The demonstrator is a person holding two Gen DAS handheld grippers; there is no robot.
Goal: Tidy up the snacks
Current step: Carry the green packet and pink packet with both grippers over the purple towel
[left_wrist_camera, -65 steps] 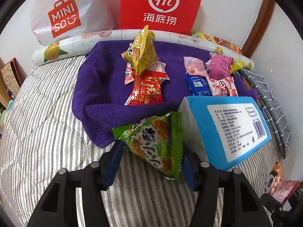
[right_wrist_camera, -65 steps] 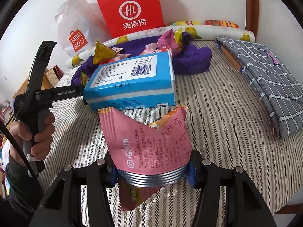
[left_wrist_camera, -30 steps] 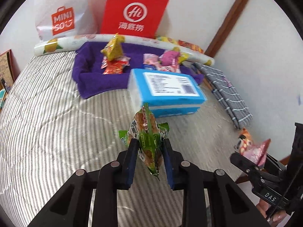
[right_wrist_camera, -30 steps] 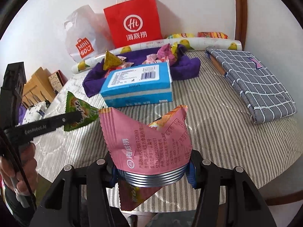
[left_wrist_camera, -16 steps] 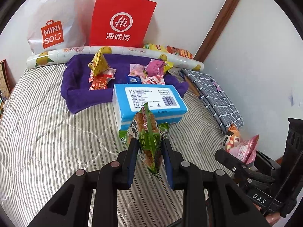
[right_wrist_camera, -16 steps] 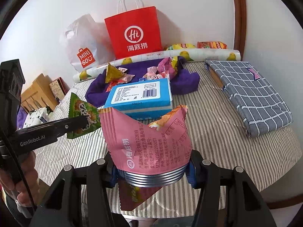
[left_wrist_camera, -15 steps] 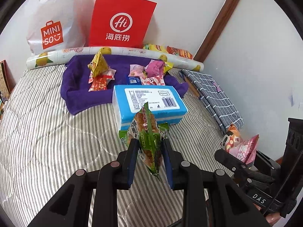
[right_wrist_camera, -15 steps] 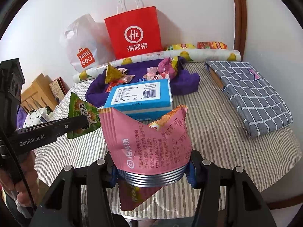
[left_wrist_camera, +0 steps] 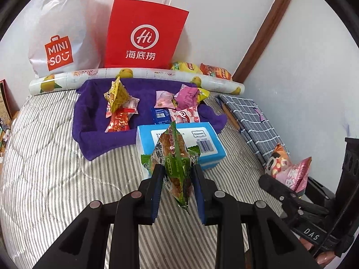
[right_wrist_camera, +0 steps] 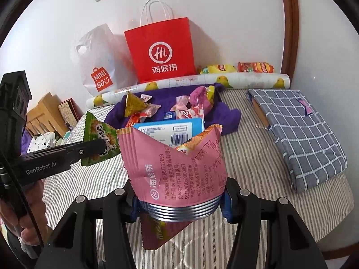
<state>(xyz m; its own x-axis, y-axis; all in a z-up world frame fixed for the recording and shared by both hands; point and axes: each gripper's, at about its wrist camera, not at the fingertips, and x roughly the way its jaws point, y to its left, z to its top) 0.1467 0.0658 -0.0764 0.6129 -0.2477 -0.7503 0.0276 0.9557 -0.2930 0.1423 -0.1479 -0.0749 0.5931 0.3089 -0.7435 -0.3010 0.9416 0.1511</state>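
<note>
the left tool is clamped on a green snack packet, held edge-on so its long axis runs up and away between the pads. the right tool grips a pink snack packet low down, its open-looking top flaring upward. both packets hang in the air above the striped bed, clear of it.

the sorted snacks lie on the purple towel at the far side of the bed, beyond the blue tissue pack: a yellow-and-red heap on the left, a pink heap on the right. so each target lies straight ahead and down from the tools, past the tissue pack. judging by side, the right tool is nearer the pink heap, and the pink packet probably belongs there; where the green one goes is unclear.
</note>
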